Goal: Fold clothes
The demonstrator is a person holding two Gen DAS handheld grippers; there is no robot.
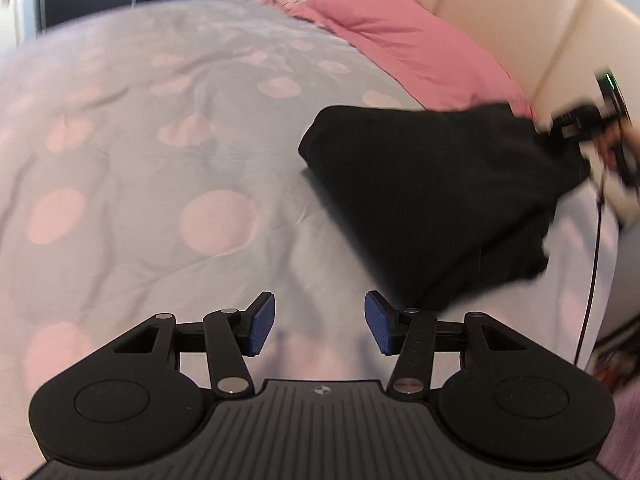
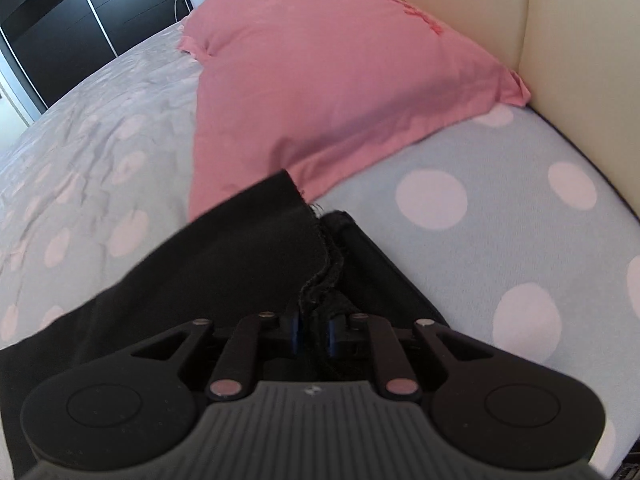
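A black garment (image 1: 420,200) lies folded over on the dotted bedspread (image 1: 160,160), right of centre in the left wrist view. My left gripper (image 1: 320,326) hovers over the bedspread just left of the garment's near edge, open, with nothing between its blue pads (image 1: 262,322). At the right edge of that view, my right gripper (image 1: 592,128) holds the garment's far corner. In the right wrist view a frayed seam of the black garment (image 2: 224,272) runs between the pads of the right gripper (image 2: 312,334), which is shut on it.
A pink pillow (image 2: 320,80) lies just beyond the garment against the cream padded headboard (image 2: 580,60). A dark wardrobe (image 2: 60,20) stands past the bed's far side. A thin black cable (image 1: 592,280) hangs near the bed's right edge.
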